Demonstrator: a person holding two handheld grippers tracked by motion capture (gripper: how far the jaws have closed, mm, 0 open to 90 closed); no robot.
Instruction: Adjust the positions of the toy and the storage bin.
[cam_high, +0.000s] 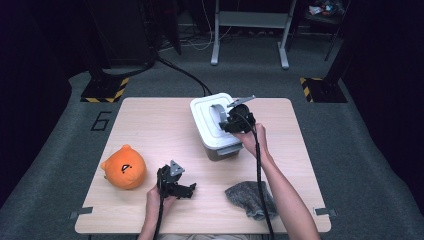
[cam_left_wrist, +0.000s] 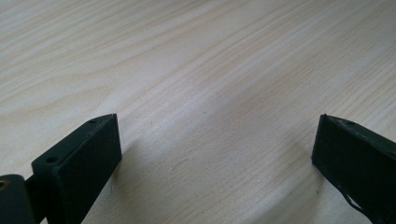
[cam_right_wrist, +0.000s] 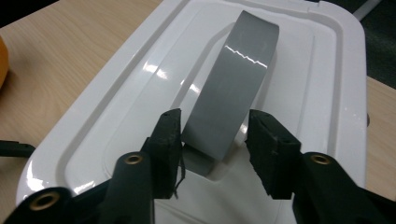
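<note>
Dark room, grey floor, light wood table (cam_high: 150, 125) in the middle. White-lidded bin (cam_high: 207, 112) sits at the far side, directly under the right gripper (cam_high: 227, 119). Orange plush (cam_high: 124, 167) lies just left of the left gripper (cam_high: 181, 189); grey cloth (cam_high: 250, 197) sits to that gripper's right, near the table's front edge, under the right forearm. Grey handle (cam_right_wrist: 233, 88) stands upright on the lid (cam_right_wrist: 116, 112), arching up between the right jaws. Those jaws are partly open and straddle the handle: left pad looks touching or just beside it, right pad shows a clear gap, so no grip. Left gripper rests low over bare wood, jaws wide apart, nothing between them.
</note>
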